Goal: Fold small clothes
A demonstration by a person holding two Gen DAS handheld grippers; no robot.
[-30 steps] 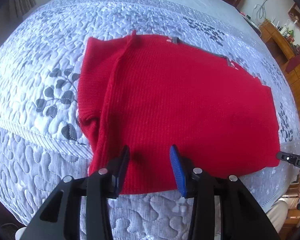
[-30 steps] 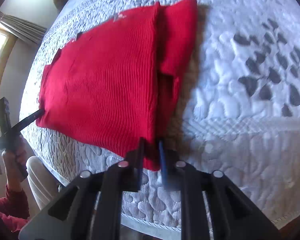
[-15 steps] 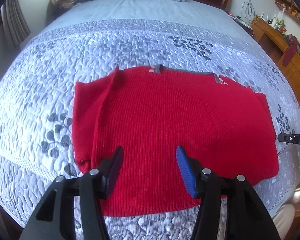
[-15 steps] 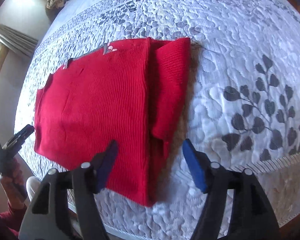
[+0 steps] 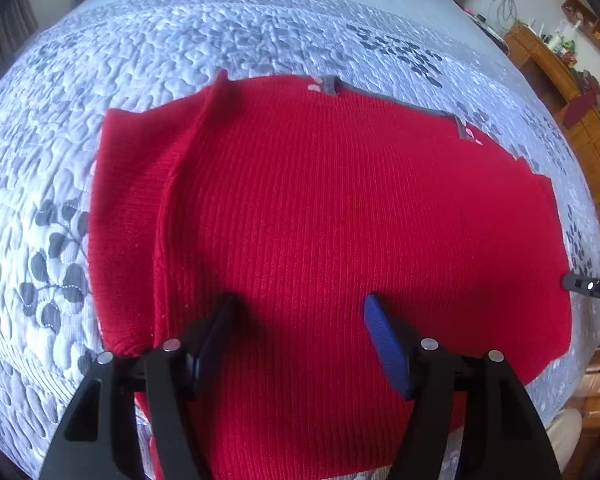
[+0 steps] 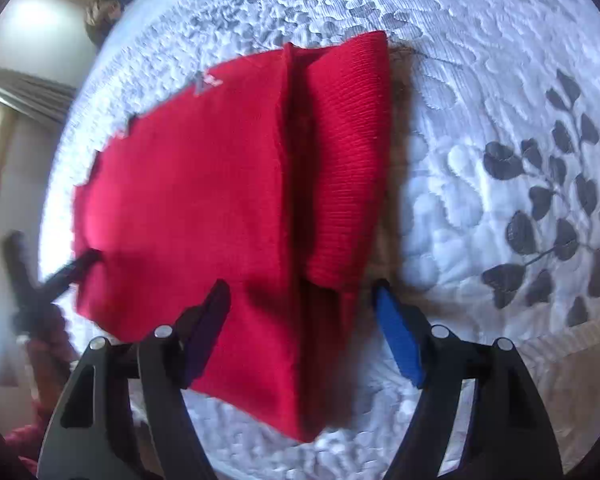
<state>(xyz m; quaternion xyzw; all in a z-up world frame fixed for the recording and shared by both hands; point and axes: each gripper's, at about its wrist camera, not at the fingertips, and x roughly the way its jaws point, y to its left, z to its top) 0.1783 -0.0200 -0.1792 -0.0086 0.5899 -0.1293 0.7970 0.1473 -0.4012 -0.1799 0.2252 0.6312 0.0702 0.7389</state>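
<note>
A red knitted sweater [image 5: 340, 220] lies flat on the quilted bed, with a sleeve folded in along its left side [image 5: 132, 200]. My left gripper [image 5: 300, 320] is open and empty, hovering over the sweater's near edge. In the right wrist view the sweater [image 6: 188, 208] shows with its folded sleeve [image 6: 348, 160] on the right. My right gripper [image 6: 302, 300] is open and empty, above the sweater's near right corner. The other gripper's tip [image 6: 76, 268] touches the sweater's left edge there.
The bed has a white-grey quilt with a leaf pattern [image 6: 548, 208]. Wooden furniture [image 5: 588, 128] stands beyond the bed's right side. The bed's near edge [image 6: 340, 452] is just below the sweater.
One second ago my right gripper was shut on the sweater's near edge; it has let go and opened wide. Both grippers lifted back, then came closer over the sweater.
</note>
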